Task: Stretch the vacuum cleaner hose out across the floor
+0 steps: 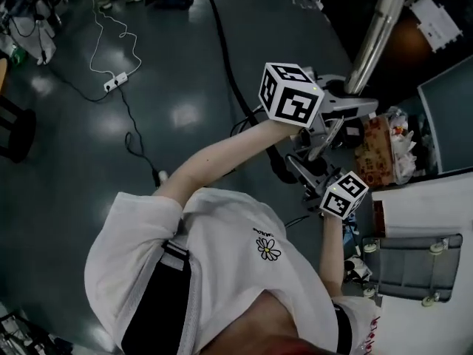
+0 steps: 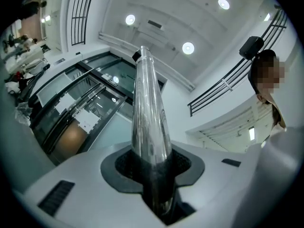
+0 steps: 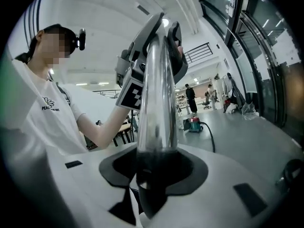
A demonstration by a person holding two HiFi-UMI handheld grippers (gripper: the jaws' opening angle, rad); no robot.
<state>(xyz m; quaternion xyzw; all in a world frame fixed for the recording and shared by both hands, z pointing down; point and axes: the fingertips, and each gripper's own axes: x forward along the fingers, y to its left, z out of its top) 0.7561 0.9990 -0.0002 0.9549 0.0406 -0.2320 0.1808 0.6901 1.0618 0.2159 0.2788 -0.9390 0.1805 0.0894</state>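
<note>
left hand-held gripper (image 2: 153,182): clamps metal tube (image 2: 147,108) | right hand-held gripper (image 3: 153,177): likewise

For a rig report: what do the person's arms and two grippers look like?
The left gripper and right gripper have pale grey bodies with black padding around the jaws. Each carries a white cube printed with black square markers. The arms are bare below a white T-shirt's short sleeves.
</note>
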